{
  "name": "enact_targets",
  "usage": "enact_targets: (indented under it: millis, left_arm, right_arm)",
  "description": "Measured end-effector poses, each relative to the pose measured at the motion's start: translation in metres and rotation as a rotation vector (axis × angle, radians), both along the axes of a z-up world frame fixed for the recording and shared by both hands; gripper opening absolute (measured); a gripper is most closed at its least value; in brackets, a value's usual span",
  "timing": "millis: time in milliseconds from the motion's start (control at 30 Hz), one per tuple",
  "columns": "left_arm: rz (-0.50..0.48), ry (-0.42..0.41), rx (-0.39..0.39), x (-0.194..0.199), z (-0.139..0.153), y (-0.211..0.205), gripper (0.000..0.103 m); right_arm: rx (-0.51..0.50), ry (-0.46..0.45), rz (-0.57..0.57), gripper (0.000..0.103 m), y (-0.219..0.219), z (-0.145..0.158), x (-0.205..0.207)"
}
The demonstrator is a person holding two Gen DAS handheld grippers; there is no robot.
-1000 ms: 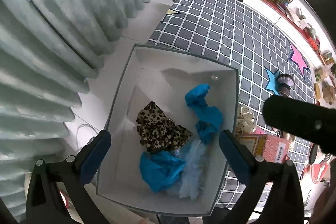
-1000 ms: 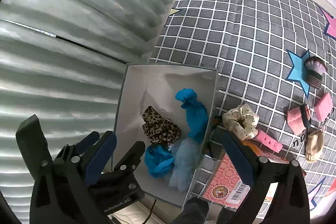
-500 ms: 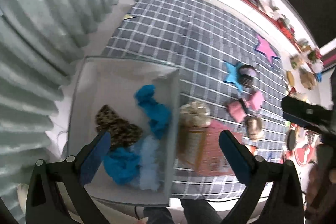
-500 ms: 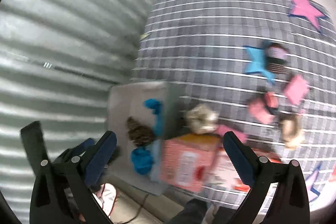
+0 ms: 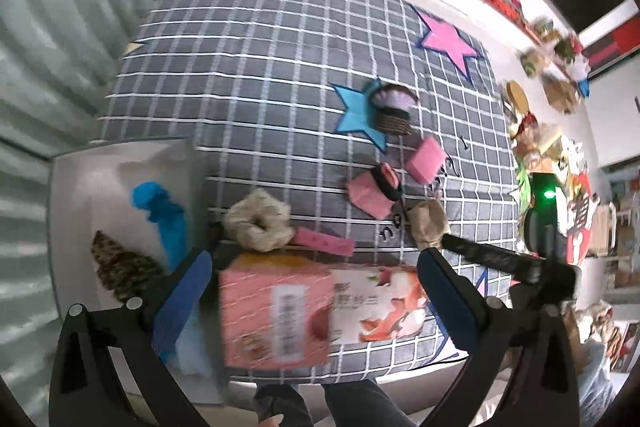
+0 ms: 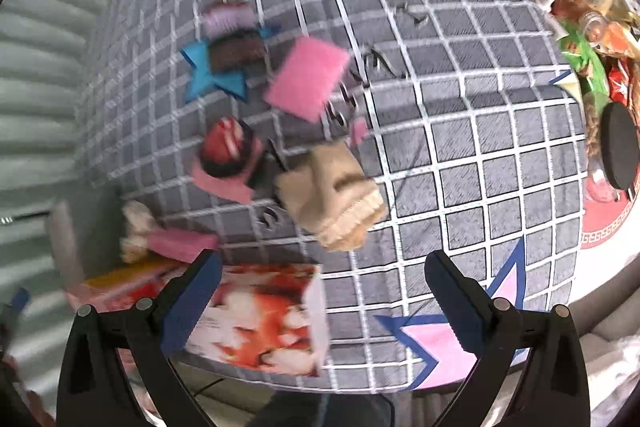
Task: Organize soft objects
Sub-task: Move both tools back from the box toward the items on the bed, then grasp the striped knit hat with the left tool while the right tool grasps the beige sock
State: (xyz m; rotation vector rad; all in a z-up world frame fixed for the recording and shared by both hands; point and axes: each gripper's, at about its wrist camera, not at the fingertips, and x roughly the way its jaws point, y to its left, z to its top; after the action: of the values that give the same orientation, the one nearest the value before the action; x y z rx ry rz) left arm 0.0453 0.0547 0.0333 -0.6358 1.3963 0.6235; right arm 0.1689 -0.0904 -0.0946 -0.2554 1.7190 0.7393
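Grey checked cloth (image 5: 280,67) with pink and blue stars covers the table. At its left edge stands a white bin (image 5: 72,187) holding a blue fabric piece (image 5: 164,215) and a leopard-print piece (image 5: 120,267). A pink printed box (image 5: 288,315) lies at the near edge. On the cloth lie the loose soft things — a cream scrunchie (image 5: 256,223) just beside the bin, a beige sock (image 6: 336,195) and a pink pad (image 6: 308,83), apart from one another. The left gripper (image 5: 312,303) and right gripper (image 6: 320,303) both hang wide open and empty — the right above the sock.
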Motion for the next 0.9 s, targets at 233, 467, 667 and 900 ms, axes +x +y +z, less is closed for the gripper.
enact_targets:
  millis: [233, 467, 667, 900]
  left_arm:
    - [-0.024, 0.085, -0.003, 0.040, -0.039, -0.009, 0.103]
    - [-0.032, 0.169, 0.013, 0.067, -0.078, -0.009, 0.103]
    - [-0.109, 0.236, 0.010, 0.100, -0.132, -0.026, 0.103]
    - [-0.122, 0.300, 0.008, 0.114, -0.195, -0.032, 0.103]
  right_arm:
    - [-0.013, -0.065, 0.151, 0.102, 0.036, -0.041, -0.013]
    - [-0.048, -0.094, 0.254, 0.092, 0.046, -0.075, -0.015]
    - [-0.014, -0.091, 0.218, 0.047, 0.005, -0.067, 0.014]
    - [-0.048, -0.097, 0.161, 0.047, -0.043, -0.075, 0.033]
